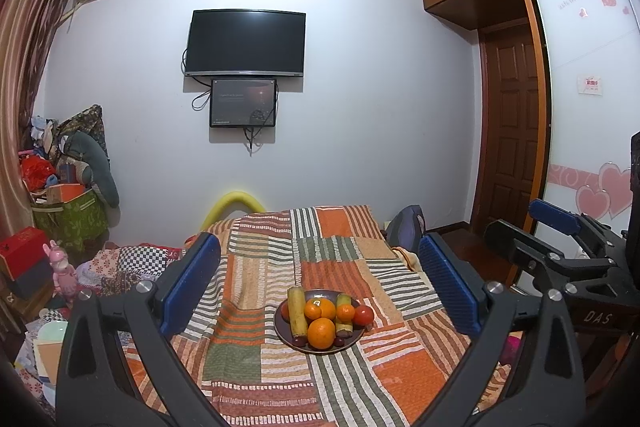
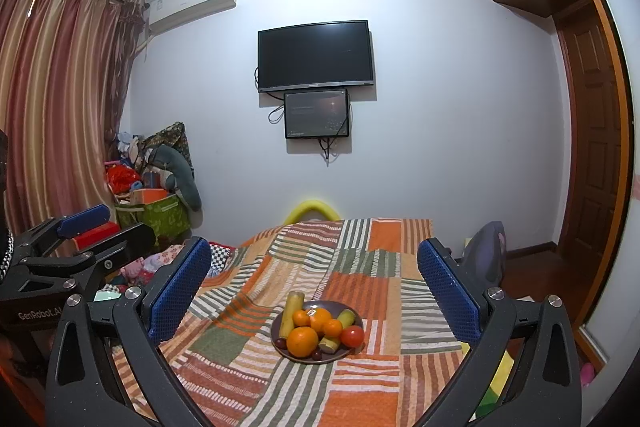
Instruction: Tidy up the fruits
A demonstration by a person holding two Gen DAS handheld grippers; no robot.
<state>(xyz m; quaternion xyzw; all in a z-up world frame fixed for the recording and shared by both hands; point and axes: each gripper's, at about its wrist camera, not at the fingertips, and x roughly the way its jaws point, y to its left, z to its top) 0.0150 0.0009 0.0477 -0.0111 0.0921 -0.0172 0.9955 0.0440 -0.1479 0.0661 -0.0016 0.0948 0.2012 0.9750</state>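
Left claw (image 1: 320, 283): jaws spread wide, blue pads empty, held above the near end of the bed (image 1: 256, 367). Right claw (image 2: 316, 291): likewise wide open, nothing between the pads. The two claws sit side by side; each shows at the edge of the other's view, the right one at 3 o'clock in the left view, the left one at 9 o'clock in the right view.

Fruit sits heaped on a dark plate (image 1: 288, 337) resting on the striped patchwork bedspread (image 1: 344, 255), ahead of both claws and framed between the fingers of each.

On the plate: a large orange (image 1: 321, 332) at 6 o'clock, another orange (image 1: 319, 308) at centre, a smaller one (image 1: 345, 312) just right of it. A yellow-green banana-like piece (image 1: 297, 310) lies along the 9 o'clock side, a second similar piece (image 1: 344, 323) behind the small orange. A red tomato-like fruit (image 1: 364, 315) sits at 3 o'clock. Small dark red fruits (image 1: 300, 340) flank the big orange at the rim; kind unclear.

Neither claw touches plate or fruit.

A television (image 1: 246, 43) hangs on the far wall, a smaller screen (image 1: 243, 103) just below it.
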